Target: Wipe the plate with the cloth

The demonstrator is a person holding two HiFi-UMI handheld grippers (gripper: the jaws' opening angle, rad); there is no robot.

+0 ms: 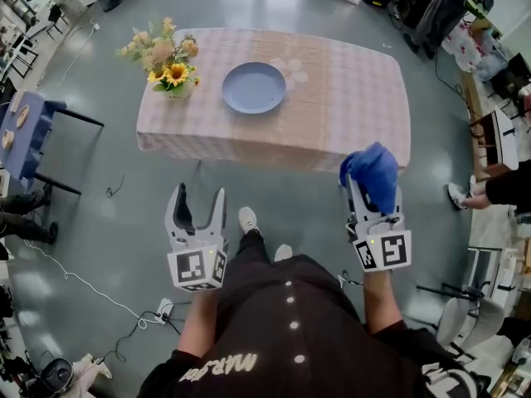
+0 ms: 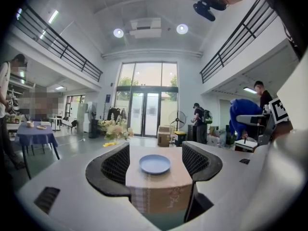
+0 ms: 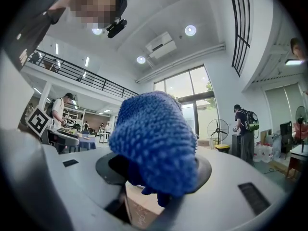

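A round blue plate (image 1: 254,87) lies on a table with a pink checked cloth (image 1: 348,98), ahead of me; it also shows between the left jaws as the plate (image 2: 155,164). My right gripper (image 1: 372,191) is shut on a bunched blue cloth (image 1: 372,175), held in the air short of the table's near right corner; the cloth (image 3: 156,146) fills the right gripper view. My left gripper (image 1: 199,201) stands open and empty, short of the table's near edge.
A vase of yellow and pale flowers (image 1: 168,66) stands left of the plate. A blue side table (image 1: 25,131) is at the far left. People and boxes stand around the hall; a person's shoe (image 1: 457,195) is at right. Cables (image 1: 99,293) lie on the floor.
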